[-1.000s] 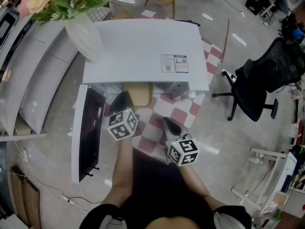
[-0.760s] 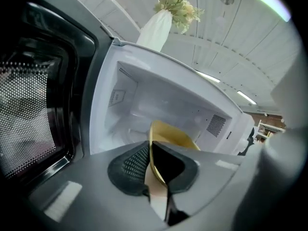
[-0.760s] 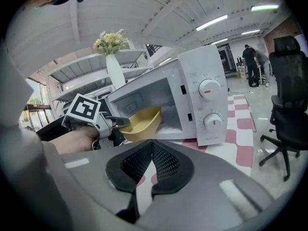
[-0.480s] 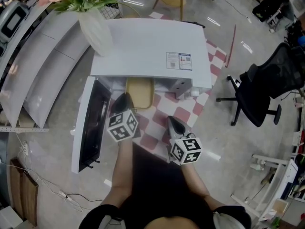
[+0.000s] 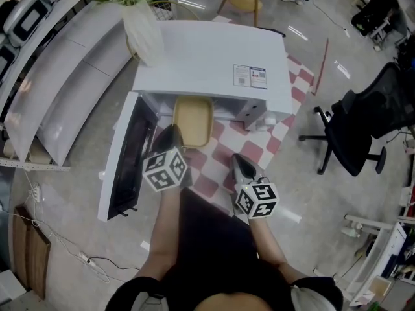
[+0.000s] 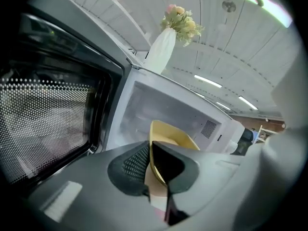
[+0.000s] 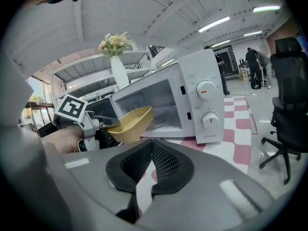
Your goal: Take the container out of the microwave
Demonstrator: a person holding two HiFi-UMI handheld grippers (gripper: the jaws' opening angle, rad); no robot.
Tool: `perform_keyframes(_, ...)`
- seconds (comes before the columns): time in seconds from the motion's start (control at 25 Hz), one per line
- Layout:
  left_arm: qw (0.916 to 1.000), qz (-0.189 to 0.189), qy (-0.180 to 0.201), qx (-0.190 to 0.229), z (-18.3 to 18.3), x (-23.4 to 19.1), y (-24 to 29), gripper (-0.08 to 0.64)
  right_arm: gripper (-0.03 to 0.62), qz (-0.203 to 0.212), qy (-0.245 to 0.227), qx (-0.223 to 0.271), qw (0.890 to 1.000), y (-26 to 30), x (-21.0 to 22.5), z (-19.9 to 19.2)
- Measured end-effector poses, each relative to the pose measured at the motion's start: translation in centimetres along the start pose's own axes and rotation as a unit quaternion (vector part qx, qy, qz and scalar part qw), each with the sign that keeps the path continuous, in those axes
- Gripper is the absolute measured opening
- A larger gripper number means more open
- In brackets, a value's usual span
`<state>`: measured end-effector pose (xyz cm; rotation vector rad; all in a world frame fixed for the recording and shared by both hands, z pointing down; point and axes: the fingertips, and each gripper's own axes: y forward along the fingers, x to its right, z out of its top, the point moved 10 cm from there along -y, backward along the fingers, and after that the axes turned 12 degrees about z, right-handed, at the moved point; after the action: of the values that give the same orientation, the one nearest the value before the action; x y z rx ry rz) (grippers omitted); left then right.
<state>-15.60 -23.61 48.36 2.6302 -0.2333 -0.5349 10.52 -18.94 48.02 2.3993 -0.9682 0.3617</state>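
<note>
A yellow container [image 5: 192,118] hangs at the mouth of the white microwave [image 5: 207,57], about half of it out past the front edge. My left gripper [image 5: 172,133] is shut on its near rim. In the left gripper view the pads [image 6: 137,165] pinch the container's wall [image 6: 171,138] in front of the empty cavity [image 6: 159,109]. The microwave door [image 5: 123,164] stands swung open to the left. My right gripper [image 5: 235,161] hovers to the right of the container, shut and empty. The right gripper view shows its own jaws [image 7: 152,148] closed, with the container [image 7: 132,124] beyond them.
A white vase of flowers [image 5: 144,34] stands on the microwave's top. A red-and-white checked cloth [image 5: 217,157] covers the surface below. A black office chair [image 5: 363,128] is on the floor at the right, and white shelving [image 5: 58,89] runs along the left.
The left gripper has drawn the yellow container further out of the microwave towards me. The right gripper has stayed where it was.
</note>
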Motion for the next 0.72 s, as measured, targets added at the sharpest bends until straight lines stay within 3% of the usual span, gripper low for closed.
perform_keyframes(0.72,0.9999,0.010,-0.010,0.000,-1.1,-2.0,-5.4,0.020,0.000,0.015,-0.003,-0.013,1.000,-0.5,-0.4,-1.4)
